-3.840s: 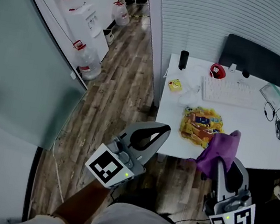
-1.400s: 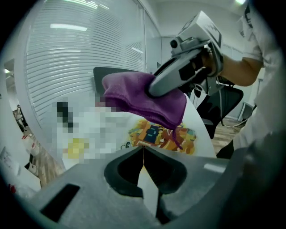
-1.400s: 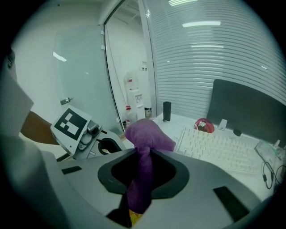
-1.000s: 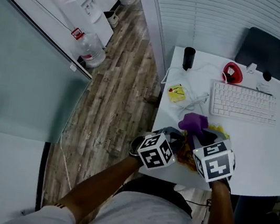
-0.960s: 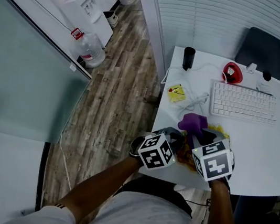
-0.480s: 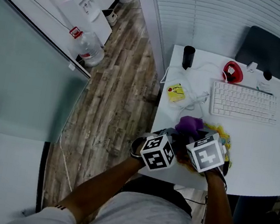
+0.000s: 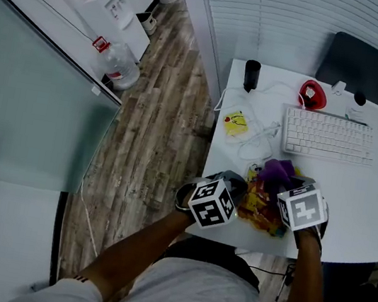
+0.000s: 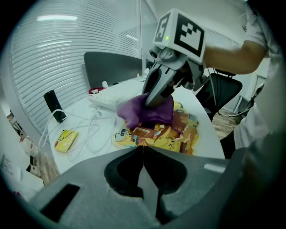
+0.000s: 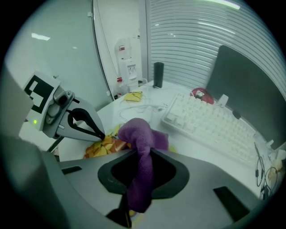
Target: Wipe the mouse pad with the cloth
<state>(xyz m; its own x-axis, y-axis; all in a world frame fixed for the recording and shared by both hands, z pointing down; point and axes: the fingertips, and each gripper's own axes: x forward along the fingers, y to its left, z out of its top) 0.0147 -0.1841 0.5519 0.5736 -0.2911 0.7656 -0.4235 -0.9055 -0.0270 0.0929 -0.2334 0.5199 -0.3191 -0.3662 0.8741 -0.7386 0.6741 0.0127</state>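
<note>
Now the cloth (image 7: pixel 277 172), clamped in the right gripper (image 7: pixel 289 186), is wiping rightward over the mouse pad (image 7: pixel 259 203); the closed left gripper (image 8: pixel 143 153) is pinning it.

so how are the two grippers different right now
The left gripper has its fingers closed on nothing; the right gripper has its fingers clamped on the purple cloth. The left gripper's tip sits at the left edge of the yellow cartoon-printed mouse pad, while the right gripper holds the cloth bunched on the pad's far side. Both are shut and low over the same pad.
</note>
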